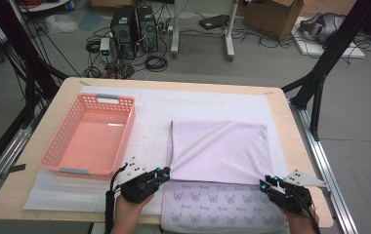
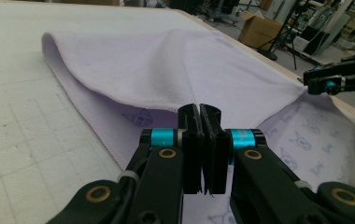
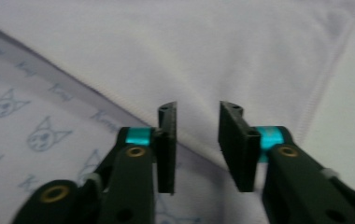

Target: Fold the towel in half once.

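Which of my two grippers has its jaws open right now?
The right gripper: its jaws stand apart over the folded edge of the towel. The left gripper has its jaws pressed together at the towel's other near corner.

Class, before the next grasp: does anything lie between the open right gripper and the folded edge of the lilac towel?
Nothing visible does. The right gripper hovers with its jaws apart straight over the towel edge.

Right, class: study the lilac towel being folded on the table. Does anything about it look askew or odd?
The towel is folded unevenly: its plain top layer stops short, leaving a printed strip bare along the near edge, and a diagonal crease crosses it. The basket sits square.
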### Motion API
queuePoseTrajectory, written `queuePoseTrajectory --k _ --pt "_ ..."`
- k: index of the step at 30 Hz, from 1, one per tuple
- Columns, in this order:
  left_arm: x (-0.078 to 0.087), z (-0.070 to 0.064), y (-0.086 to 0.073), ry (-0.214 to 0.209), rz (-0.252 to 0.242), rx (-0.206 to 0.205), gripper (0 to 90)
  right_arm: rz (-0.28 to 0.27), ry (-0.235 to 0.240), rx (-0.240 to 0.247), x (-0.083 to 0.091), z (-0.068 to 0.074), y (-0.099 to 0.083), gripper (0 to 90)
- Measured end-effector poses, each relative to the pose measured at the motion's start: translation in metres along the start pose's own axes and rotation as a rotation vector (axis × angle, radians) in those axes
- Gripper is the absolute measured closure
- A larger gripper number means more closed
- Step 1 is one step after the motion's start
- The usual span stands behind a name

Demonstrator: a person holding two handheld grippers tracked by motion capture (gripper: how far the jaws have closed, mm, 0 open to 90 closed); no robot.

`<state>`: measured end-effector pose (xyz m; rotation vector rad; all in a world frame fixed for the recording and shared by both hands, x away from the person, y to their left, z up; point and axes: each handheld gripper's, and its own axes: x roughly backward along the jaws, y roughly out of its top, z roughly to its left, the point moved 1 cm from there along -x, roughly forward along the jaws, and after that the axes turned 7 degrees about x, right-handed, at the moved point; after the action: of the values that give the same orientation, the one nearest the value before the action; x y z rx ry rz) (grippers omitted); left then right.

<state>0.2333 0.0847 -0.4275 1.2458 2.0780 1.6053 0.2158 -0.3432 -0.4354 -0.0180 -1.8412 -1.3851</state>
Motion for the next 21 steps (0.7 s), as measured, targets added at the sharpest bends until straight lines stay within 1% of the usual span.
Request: queuePoseTrajectory --k 1,3,5,6,8,10,11,16,21 --pt "0.0 0.0 0.0 0.0 0.0 0.003 87.2 0.026 0.002 0.014 -0.003 0.003 -0.001 56.6" --pt "0.001 0.0 -0.001 0.0 0.006 0.002 87.2 0.072 -0.023 0.054 -0.011 0.007 -0.003 57.0" --pt "0.001 0.0 -0.001 0.001 0.007 0.005 87.2 0.103 -0.046 0.095 -0.018 0.01 -0.005 65.3" --pt "0.0 0.001 -0.002 0.002 0.009 0.006 87.1 0.101 -0.053 0.109 -0.019 0.01 -0.005 68.3" --pt "0.0 0.001 -0.002 0.003 0.012 0.006 87.1 0.108 -0.062 0.128 -0.019 0.009 -0.005 79.0" --pt "-0.001 0.001 -0.003 0.001 0.014 0.012 87.1 0.103 -0.06 0.121 -0.018 0.006 -0.006 86.5" --pt "-0.001 0.002 -0.003 0.003 0.015 0.013 87.1 0.1 -0.05 0.118 -0.018 0.004 -0.007 89.5" --pt "-0.001 0.002 -0.003 0.0 0.012 0.021 87.1 0.081 -0.017 0.076 -0.017 0.0 -0.007 90.0" --pt "0.001 0.002 -0.002 -0.002 0.005 0.024 87.1 0.022 0.005 0.028 -0.006 -0.003 -0.002 90.0"
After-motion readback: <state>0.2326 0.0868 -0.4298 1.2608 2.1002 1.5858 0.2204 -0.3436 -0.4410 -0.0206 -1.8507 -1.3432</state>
